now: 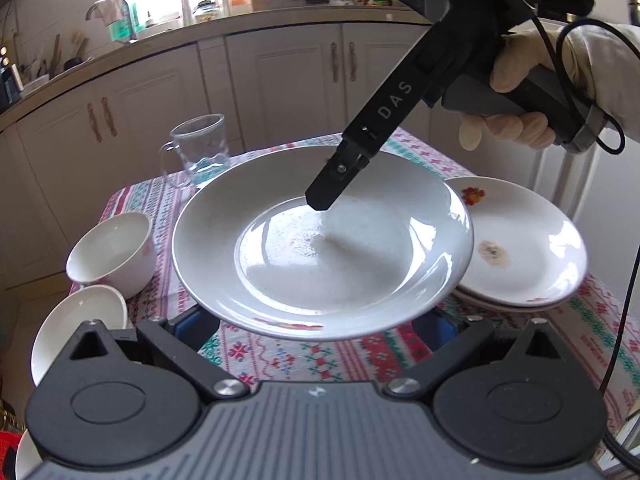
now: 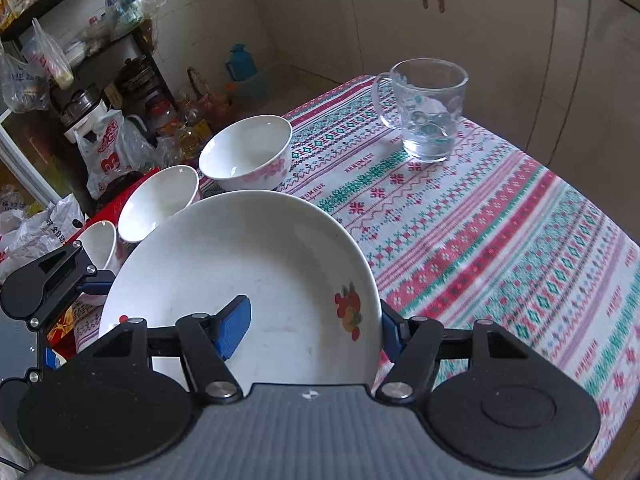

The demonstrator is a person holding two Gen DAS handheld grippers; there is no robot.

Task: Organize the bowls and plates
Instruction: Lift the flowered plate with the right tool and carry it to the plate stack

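Observation:
A large white plate (image 1: 320, 248) with a small fruit print is held above the patterned tablecloth (image 1: 288, 360). My right gripper (image 1: 320, 200) reaches down from the upper right onto its far rim. In the right wrist view the same plate (image 2: 248, 272) sits between the right gripper's (image 2: 312, 328) blue pads (image 2: 234, 328), one inside the dish, one outside the rim. My left gripper's fingers lie under the plate's near edge, tips hidden. A stack of white plates (image 1: 524, 248) lies at the right. Three white bowls (image 2: 248, 152) (image 2: 160, 200) (image 2: 100, 244) stand at the left.
A glass mug (image 2: 428, 112) stands at the table's far side. Kitchen cabinets (image 1: 280, 72) and a cluttered counter lie behind. Shelves and plastic bags (image 2: 104, 152) crowd the floor left of the table. The cloth (image 2: 500, 232) right of the plate is bare.

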